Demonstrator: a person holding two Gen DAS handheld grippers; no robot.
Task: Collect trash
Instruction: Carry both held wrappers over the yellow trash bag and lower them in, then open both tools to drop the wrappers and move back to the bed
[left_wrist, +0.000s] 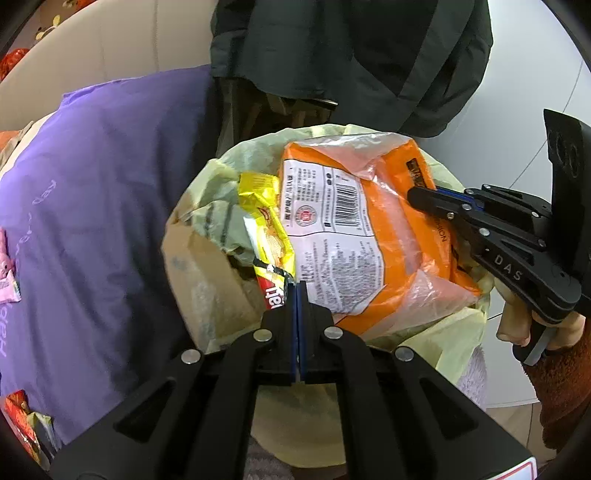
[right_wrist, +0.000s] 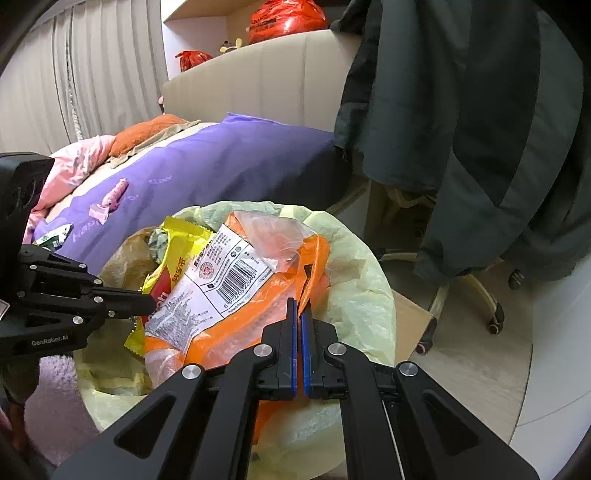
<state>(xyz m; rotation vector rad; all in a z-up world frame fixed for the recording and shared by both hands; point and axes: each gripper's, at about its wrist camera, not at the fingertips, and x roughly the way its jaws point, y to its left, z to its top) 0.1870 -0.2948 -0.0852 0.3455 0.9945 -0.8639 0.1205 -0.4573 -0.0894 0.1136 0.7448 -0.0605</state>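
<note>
Wrappers sit atop the lined bin: orange bag and yellow packet. Left gripper pinches the packet's corner; right gripper looks clamped on the bag's edge, prob. Push both down w/o snagging the liner.

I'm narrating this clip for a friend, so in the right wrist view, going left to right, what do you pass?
Left tongs → yellow snack wrapper → orange package with the barcode label → right tongs → yellow-green bin liner rim → dark jacket.
</note>
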